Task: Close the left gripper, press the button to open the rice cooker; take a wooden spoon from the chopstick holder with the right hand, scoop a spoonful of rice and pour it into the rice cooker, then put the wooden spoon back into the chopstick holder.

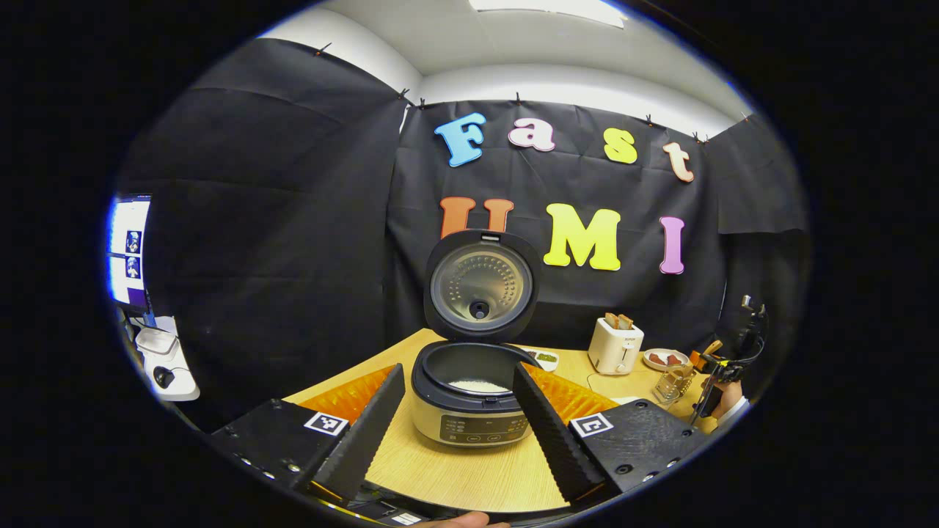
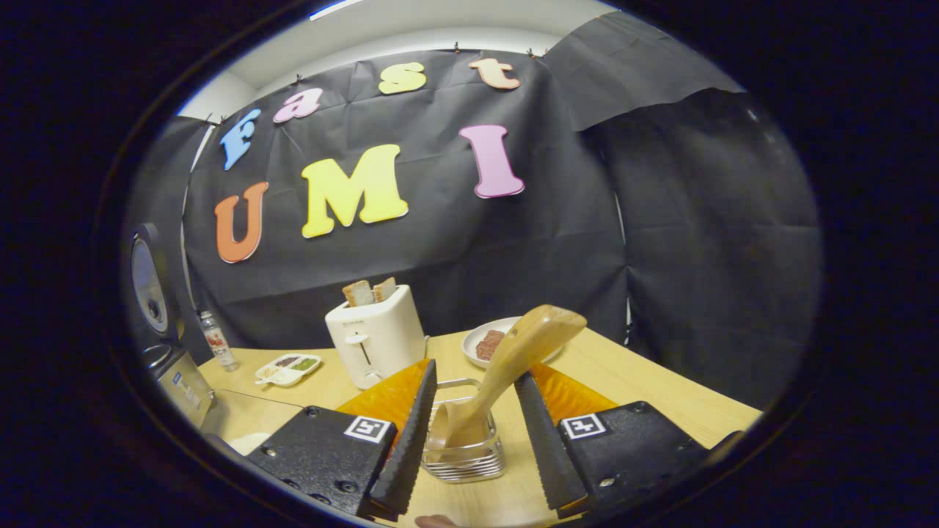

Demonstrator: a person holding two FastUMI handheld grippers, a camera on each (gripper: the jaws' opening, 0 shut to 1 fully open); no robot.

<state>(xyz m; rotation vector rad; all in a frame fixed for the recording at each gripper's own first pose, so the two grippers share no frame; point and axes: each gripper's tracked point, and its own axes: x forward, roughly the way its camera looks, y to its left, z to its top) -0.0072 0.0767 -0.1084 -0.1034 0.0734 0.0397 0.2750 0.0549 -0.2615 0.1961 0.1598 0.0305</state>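
Right gripper view: my right gripper (image 2: 469, 422) is spread open around the spoon (image 2: 513, 359), leaning in the holder (image 2: 463, 458). Left gripper (image 1: 455, 425) hangs released, facing the cooker (image 1: 469, 411), lid up, rice inside.

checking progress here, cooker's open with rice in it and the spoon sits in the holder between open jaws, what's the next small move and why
Probably draw the right gripper back: the wooden spoon stands in the chopstick holder, jaws open beside it, and the rice cooker already holds rice, so nothing seems left.
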